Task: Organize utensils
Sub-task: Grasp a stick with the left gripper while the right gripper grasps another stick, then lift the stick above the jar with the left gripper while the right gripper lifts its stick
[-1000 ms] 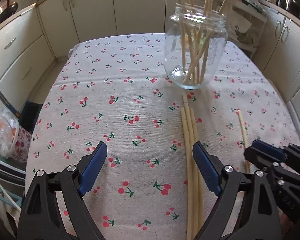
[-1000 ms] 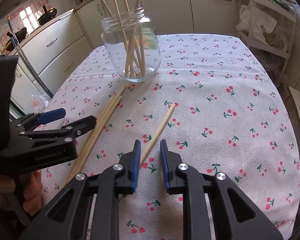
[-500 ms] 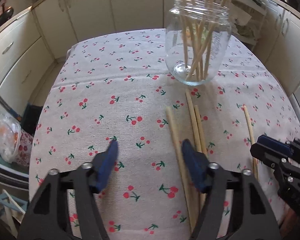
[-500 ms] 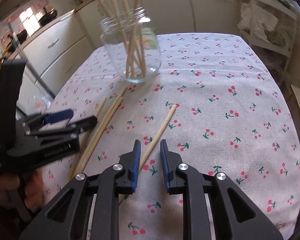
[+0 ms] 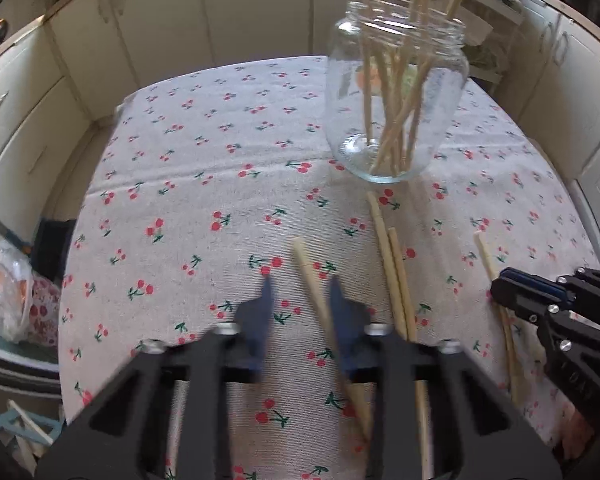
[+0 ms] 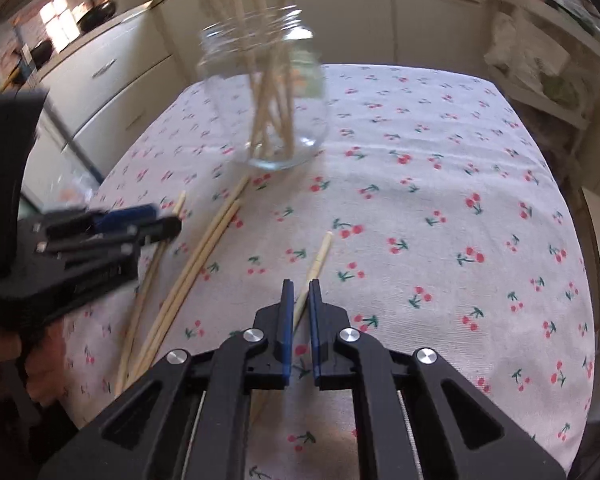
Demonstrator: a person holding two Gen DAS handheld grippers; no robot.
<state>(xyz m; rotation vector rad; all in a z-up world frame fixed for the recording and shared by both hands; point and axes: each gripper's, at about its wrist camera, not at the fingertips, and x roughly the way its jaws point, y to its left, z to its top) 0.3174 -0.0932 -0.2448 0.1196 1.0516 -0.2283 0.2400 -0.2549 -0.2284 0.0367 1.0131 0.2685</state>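
Tongs closing around chopstick now.

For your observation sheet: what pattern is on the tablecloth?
Red cherries with green stems on pale cloth, clearest in the right wrist view.

- No text, brand, number or sign can be read in either view.
- The side of the left gripper, seen from the right wrist camera, carries a strip of faint lettering, too blurred to make out.
- The glass jar bears a coloured patch behind the glass, without legible words.
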